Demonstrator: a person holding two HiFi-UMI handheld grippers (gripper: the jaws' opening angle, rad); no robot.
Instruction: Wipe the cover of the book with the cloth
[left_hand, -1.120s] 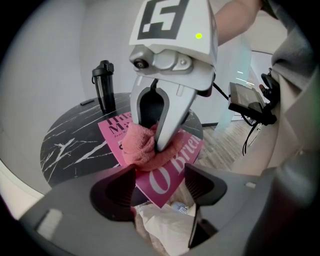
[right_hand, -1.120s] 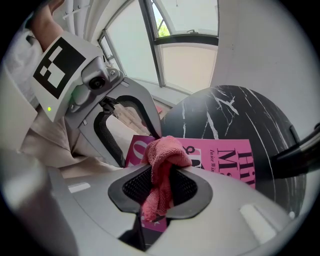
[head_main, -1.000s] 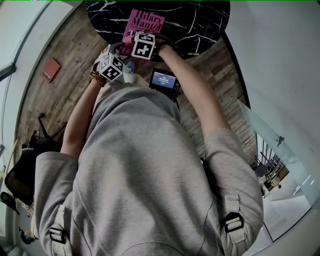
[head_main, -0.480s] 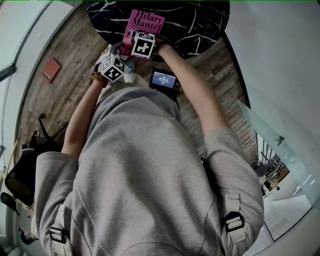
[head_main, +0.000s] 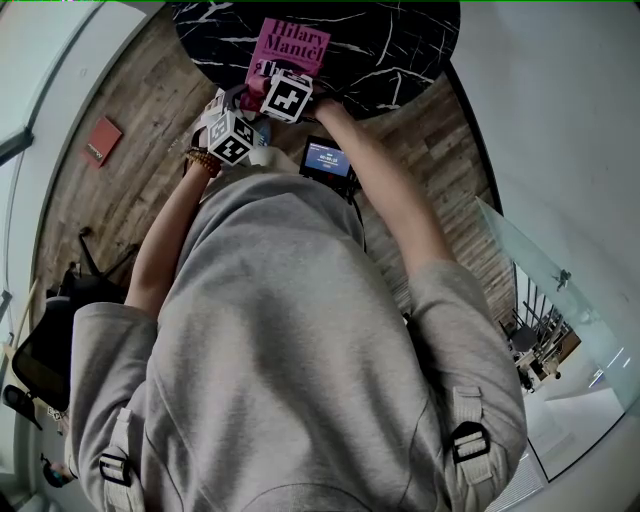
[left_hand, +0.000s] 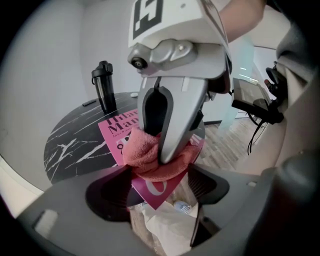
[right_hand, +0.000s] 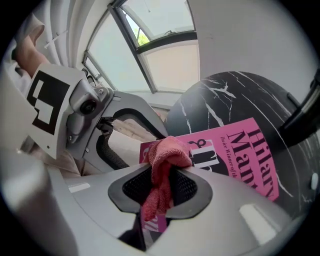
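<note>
Overhead plus two close-ups, book (head_main: 292, 42) shared

Seemingly a modern office lounge or lobby: a round black marble table (head_main: 400, 50), wood-plank floor (head_main: 130, 110), glass partition (head_main: 540, 270), tall windows (right_hand: 155, 55).

In the head view the near end of the pink paperback book (head_main: 290, 45) is covered by the left gripper (head_main: 230, 135) and right gripper (head_main: 285, 92), and the round black marbled bench (head_main: 400, 50) is cut off by the top edge. In the left gripper view the book's title is partly hidden behind the salmon-pink terry cloth (left_hand: 145, 157).
</note>
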